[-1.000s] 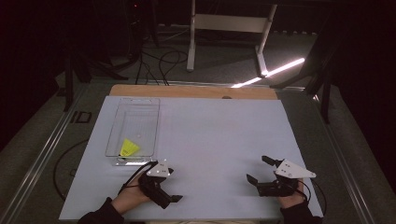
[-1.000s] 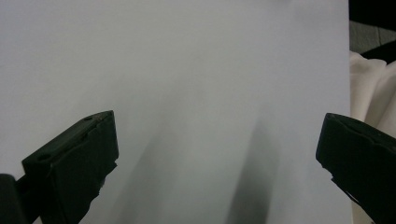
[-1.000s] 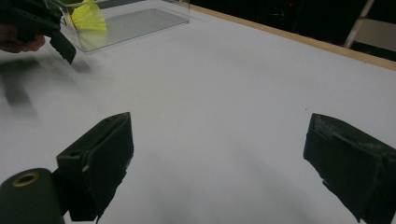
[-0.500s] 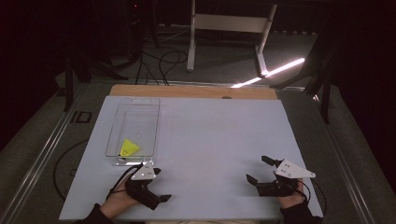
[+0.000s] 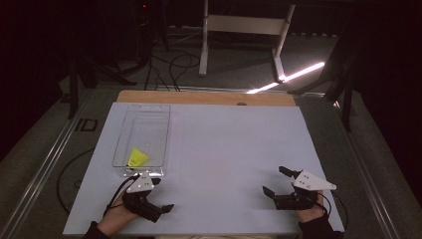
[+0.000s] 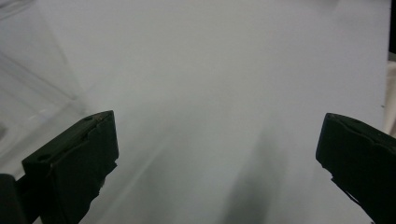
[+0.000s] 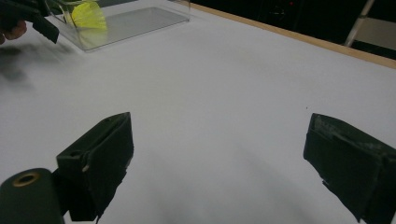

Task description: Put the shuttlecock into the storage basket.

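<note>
High view, clear rectangular tray (image 5: 149,112), yellow feathered shuttlecock (image 5: 137,158), 2 black grippers wide apart, empty

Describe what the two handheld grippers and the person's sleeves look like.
Both are black, each with two blocky black jaws. The left claw and right claw each carry a pale grey three-cornered plate on top. Thin black cables trail from them. The sleeves look dark.

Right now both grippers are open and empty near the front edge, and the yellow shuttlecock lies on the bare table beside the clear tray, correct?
Not quite. The yellow shuttlecock lies inside the clear tray, at its near end, as the high view shows. The rest holds.
</note>
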The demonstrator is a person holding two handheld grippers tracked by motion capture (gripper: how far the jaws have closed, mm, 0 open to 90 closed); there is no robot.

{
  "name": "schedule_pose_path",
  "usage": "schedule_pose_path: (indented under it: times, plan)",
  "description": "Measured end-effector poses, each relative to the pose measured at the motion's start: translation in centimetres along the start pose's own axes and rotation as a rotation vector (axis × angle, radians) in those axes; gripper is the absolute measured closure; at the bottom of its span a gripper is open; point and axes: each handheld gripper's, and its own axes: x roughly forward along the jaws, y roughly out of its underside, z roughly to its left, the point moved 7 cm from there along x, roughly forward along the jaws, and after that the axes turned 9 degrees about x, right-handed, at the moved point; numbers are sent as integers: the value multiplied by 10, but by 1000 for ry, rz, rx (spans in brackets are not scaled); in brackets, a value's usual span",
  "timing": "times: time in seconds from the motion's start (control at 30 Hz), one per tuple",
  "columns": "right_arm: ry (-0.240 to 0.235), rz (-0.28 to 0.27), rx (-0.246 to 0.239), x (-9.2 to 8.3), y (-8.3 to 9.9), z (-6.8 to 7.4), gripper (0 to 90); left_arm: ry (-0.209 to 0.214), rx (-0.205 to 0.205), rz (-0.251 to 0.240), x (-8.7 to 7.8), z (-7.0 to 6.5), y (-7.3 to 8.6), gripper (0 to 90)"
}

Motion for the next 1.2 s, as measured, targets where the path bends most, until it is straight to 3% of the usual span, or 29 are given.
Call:
schedule_pose_path:
  times: [0.2,0.47,0.67,0.87,1.2]
  plan:
    - [3,4,0,0,1,0,85,-36,-28,-27,-2,4,3,0]
    - [6,7,-3,0,2,-1,85,-67,-32,-48,-3,6,3,0]
    - [3,12,-2,1,2,0,85,-140,-24,-43,-3,11,3,0]
    - [2,12,-5,1,2,0,85,-186,-31,-62,-5,15,2,0]
    - [-2,17,-5,2,2,0,85,-178,-16,-54,-2,13,1,0]
